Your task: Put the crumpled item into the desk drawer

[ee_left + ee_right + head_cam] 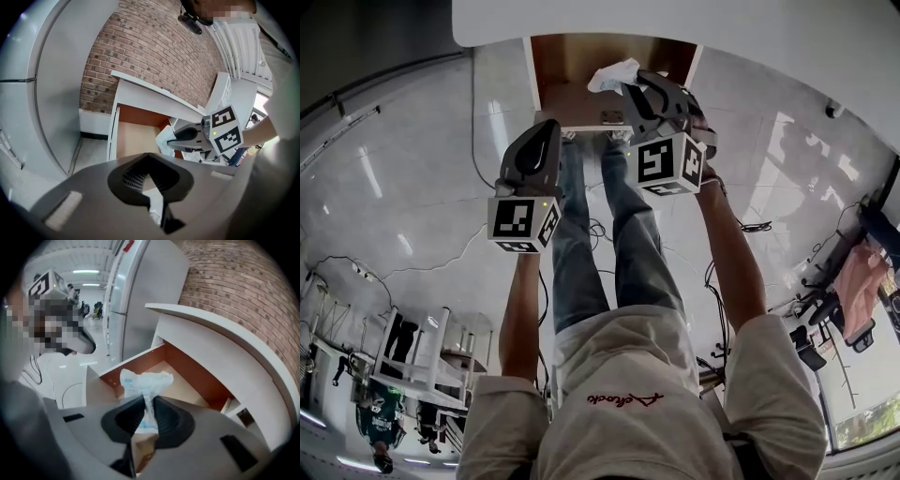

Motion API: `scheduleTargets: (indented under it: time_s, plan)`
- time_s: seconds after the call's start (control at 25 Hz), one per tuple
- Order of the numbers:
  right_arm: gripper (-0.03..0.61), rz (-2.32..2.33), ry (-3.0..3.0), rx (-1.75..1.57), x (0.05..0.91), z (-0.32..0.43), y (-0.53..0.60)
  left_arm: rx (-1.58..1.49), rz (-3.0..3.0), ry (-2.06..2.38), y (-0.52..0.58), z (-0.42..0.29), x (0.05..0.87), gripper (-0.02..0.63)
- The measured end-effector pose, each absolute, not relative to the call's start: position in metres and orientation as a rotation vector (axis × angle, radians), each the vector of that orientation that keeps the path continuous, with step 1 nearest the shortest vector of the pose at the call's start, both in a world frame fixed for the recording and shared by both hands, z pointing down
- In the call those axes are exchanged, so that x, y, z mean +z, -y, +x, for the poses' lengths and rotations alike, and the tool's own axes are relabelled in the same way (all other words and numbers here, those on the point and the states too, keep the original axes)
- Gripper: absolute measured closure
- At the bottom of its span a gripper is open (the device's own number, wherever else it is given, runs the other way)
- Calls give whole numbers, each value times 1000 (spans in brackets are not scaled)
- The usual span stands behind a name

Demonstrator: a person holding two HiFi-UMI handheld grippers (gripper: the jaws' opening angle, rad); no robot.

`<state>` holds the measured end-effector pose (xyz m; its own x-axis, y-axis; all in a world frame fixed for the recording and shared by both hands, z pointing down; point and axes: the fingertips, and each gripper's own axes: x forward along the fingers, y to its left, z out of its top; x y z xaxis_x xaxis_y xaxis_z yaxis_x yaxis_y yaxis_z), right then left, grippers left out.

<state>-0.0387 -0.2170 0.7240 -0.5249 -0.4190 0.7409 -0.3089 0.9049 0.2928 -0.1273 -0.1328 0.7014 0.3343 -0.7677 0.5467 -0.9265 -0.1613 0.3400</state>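
Crumpled item (614, 75): white, papery w/ some blue print, pinched in right gripper (630, 86). In right gripper view the jaws are clamped on its twisted waist. The wad (145, 383) fans out ahead of the tips, so its long axis runs roughly along the jaws' own line. A short tail hangs back between the pads.

Key relation: item sits over the open drawer (572, 103), toward its right half in head view. Bare tan drawer floor shows past and beside it. Right gripper (146, 401) points down-and-forward into the cavity. Can't tell how far the item is above the floor, or whether it's below rim level. Judgement: letting go here should land it inside, and a bit further in would be safer (it's light and may catch on the pads).

Left gripper (551, 127): jaws pressed together w/ nothing between them, per left gripper view (147, 157). It sits just short of the drawer front, left of the right one and apart from the item. The right hand is clearly the nearer.

Surroundings:
- White worktop (675, 23) overhangs the drawer's back part, so clearance is tight there.
- Red-brown side wall (187, 369) is to the item's right.
- Brick wall (243, 296) stands behind.
- Person's legs (619, 244) are below the drawer front, w/ cables (600, 230) on the floor.
- Nothing seen lying in the drawer.
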Motion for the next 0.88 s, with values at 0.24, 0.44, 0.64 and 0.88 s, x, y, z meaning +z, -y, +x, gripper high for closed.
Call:
scheduleTargets:
  time_s: [0.24, 0.44, 0.64, 0.88]
  plan:
    - [512, 298, 1979, -459, 753, -50, 225, 317, 1964, 1479, 132, -128, 705, 604]
    - [512, 220, 1937, -449, 776, -59, 232, 305, 1962, 1474, 133, -126, 707, 604]
    - [512, 194, 1917, -354, 799, -59, 238, 306, 1959, 1478, 130, -126, 707, 604]
    - [512, 131, 1860, -284, 822, -67, 243, 303, 1960, 1477, 129, -124, 706, 604]
